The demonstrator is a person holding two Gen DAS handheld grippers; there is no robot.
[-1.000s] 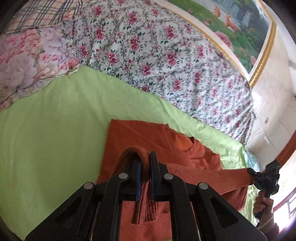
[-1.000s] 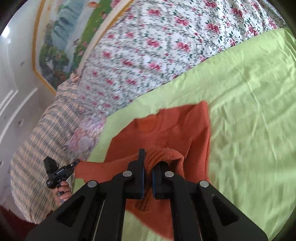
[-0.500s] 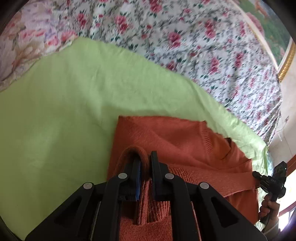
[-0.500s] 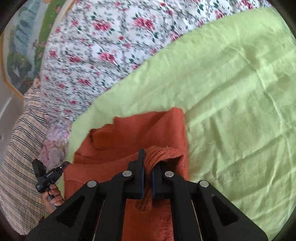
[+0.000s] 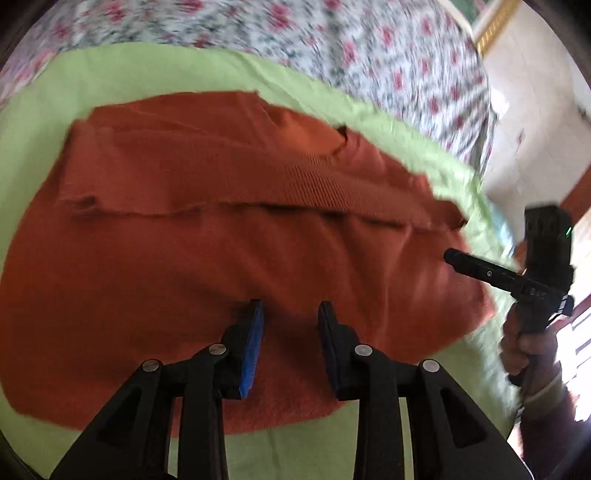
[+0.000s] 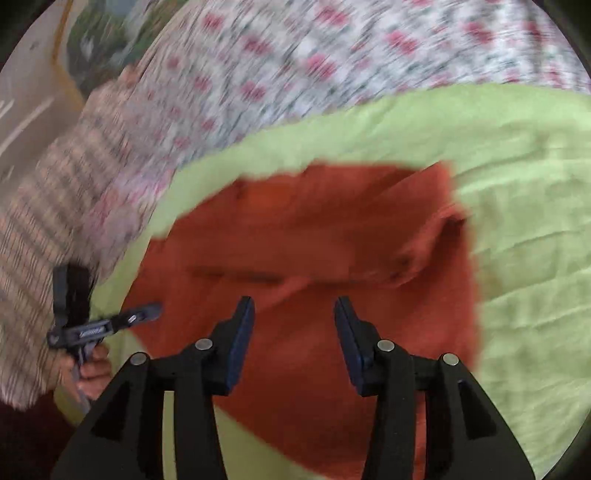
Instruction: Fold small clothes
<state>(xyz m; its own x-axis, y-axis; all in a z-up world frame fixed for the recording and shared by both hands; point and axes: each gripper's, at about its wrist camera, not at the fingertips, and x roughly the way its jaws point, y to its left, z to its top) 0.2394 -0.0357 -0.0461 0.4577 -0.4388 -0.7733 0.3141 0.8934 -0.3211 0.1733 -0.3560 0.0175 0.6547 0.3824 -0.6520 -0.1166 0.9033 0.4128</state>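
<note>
An orange knitted sweater point(image 5: 229, 243) lies folded on the light green sheet point(image 5: 155, 70), its lower part laid over the upper part with a fold edge across the middle. My left gripper point(image 5: 290, 310) is open just above the sweater's near half and holds nothing. My right gripper point(image 6: 293, 304) is open above the sweater point(image 6: 332, 258) and empty. The right gripper also shows at the right of the left wrist view point(image 5: 454, 256), by the sweater's right edge. The left gripper shows at the left of the right wrist view point(image 6: 153, 308).
A floral quilt point(image 5: 369, 48) lies behind the green sheet point(image 6: 517, 166). A plaid pillow or blanket point(image 6: 40, 221) is at the left in the right wrist view. A white wall and a gold picture frame point(image 5: 495, 33) are at the back right.
Both grippers were shut on the sweater's hem and carried it forward over the body. Now both have opened and let the hem go, and the sweater lies folded.
</note>
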